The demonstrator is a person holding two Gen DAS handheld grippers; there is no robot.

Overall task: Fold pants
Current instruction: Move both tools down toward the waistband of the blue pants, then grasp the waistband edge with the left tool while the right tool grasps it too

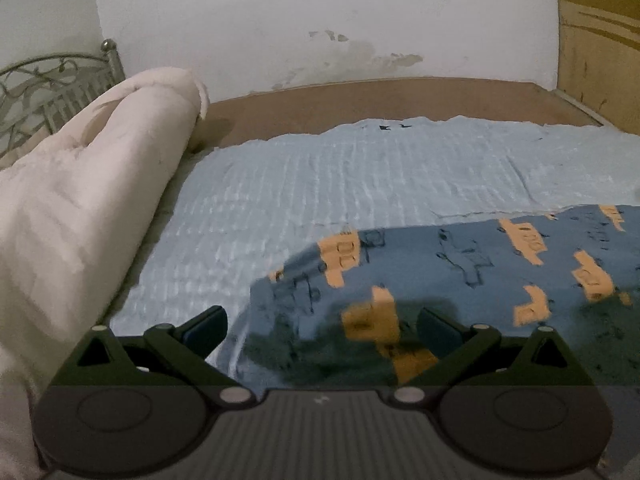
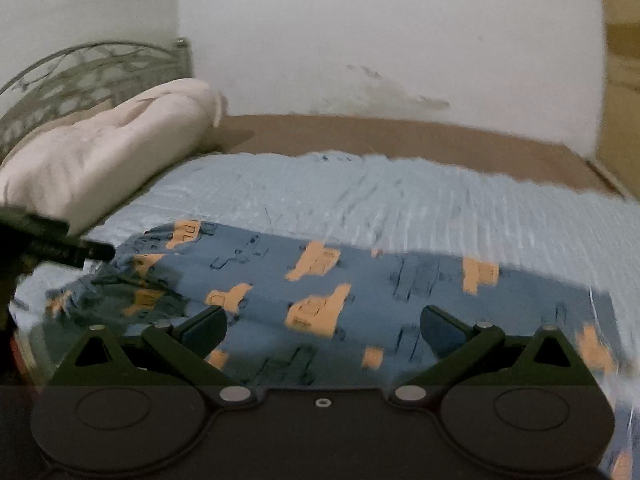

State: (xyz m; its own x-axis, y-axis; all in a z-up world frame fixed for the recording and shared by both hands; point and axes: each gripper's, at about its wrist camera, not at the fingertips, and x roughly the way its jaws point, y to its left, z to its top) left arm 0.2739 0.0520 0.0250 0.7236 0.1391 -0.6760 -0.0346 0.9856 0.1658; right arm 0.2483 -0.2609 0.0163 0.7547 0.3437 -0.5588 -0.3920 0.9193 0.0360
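Observation:
Blue pants (image 1: 460, 276) with orange truck prints lie spread on a light blue sheet (image 1: 340, 184); they also show in the right wrist view (image 2: 360, 288). My left gripper (image 1: 322, 330) is open and empty, hovering just over the pants' left end. My right gripper (image 2: 324, 330) is open and empty above the middle of the pants. In the right wrist view the left gripper (image 2: 76, 252) shows as a dark shape at the far left, over the rumpled left end of the pants.
A rolled cream blanket (image 1: 88, 200) lies along the bed's left side, before a metal headboard (image 1: 48, 84). Bare brown mattress (image 1: 380, 100) runs along the white wall. A cardboard box (image 1: 596, 48) stands at the back right.

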